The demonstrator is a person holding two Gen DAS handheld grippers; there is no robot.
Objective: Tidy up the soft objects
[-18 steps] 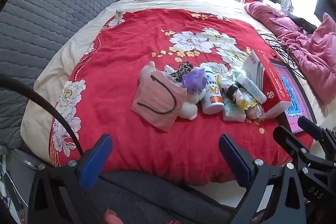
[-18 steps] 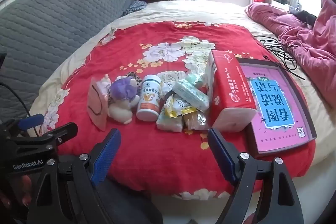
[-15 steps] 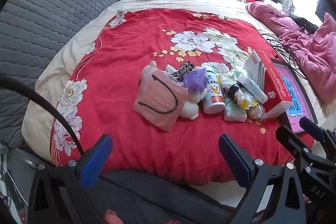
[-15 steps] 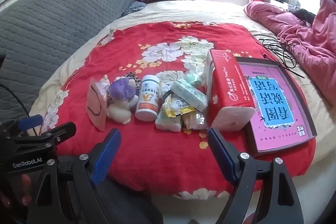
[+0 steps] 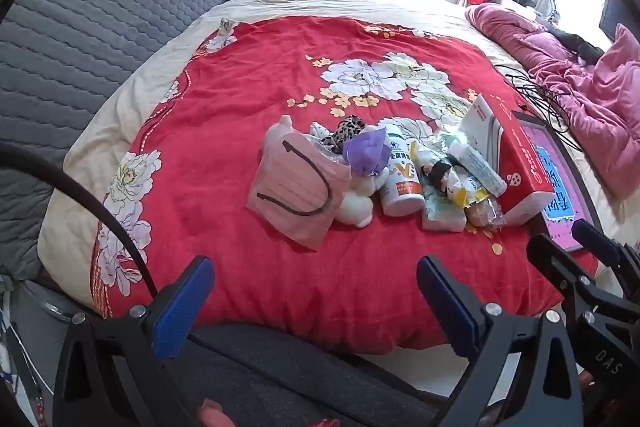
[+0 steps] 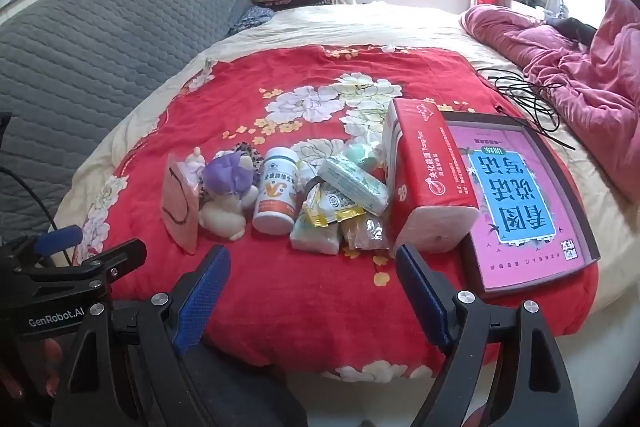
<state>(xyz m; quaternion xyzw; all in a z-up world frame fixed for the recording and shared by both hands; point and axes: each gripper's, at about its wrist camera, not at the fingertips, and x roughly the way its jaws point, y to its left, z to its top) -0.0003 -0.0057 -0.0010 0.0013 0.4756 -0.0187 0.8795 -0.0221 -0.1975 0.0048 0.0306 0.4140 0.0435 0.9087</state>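
Nearest, the left hand-held gripper (image 5: 312, 291) and the right hand-held gripper (image 6: 312, 279) both hang over the bed's near edge, jaws wide apart and empty. Beyond them, a row of small things crosses the red blanket (image 5: 248, 99): a pink face mask (image 5: 294, 193) propped on its side, a soft toy (image 6: 228, 199), and a white bottle (image 6: 276, 195) lying with its cap pointing away. At the row's right end a red tissue pack (image 6: 424, 171) runs lengthwise away from the grippers, beside a framed picture board (image 6: 516, 195).

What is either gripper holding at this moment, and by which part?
Nothing is held. The left gripper and the right gripper both stand open with empty jaws, short of the pile of items on the red blanket.
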